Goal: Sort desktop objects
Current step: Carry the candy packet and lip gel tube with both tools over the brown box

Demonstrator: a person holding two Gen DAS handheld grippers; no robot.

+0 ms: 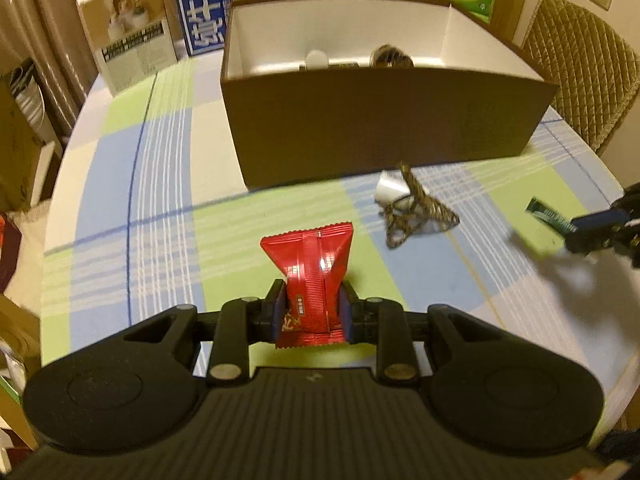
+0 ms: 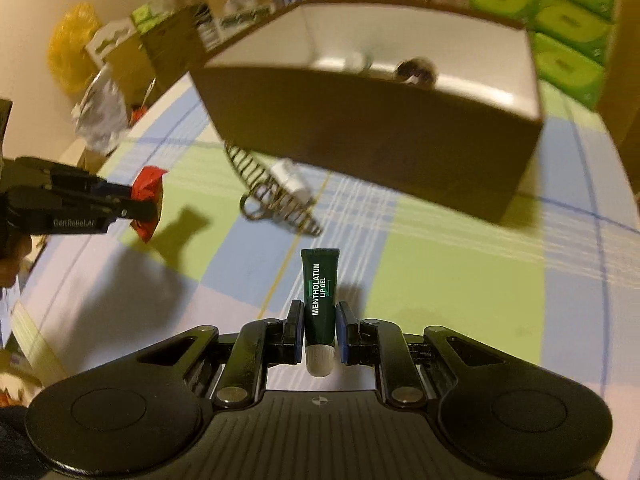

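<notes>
My left gripper (image 1: 314, 304) is shut on a red snack packet (image 1: 310, 264), held above the checked tablecloth; the same packet (image 2: 147, 200) shows at the left of the right wrist view. My right gripper (image 2: 319, 316) is shut on a dark green lip gel tube (image 2: 320, 288) with a white cap, lifted off the cloth; the tube (image 1: 546, 214) also shows at the right edge of the left wrist view. A brown open box (image 1: 384, 128) with white inside stands ahead, with a few items in it. In front of it lie a patterned cord (image 1: 416, 212) and a small white object (image 1: 390, 192).
Round table with a blue, green and white checked cloth (image 1: 160, 216). Boxes and cartons (image 1: 128, 32) stand behind the brown box, green tissue packs (image 2: 568, 24) at the back right. A quilted chair (image 1: 580, 72) is at the right; a person's hand (image 2: 12, 256) holds the left gripper.
</notes>
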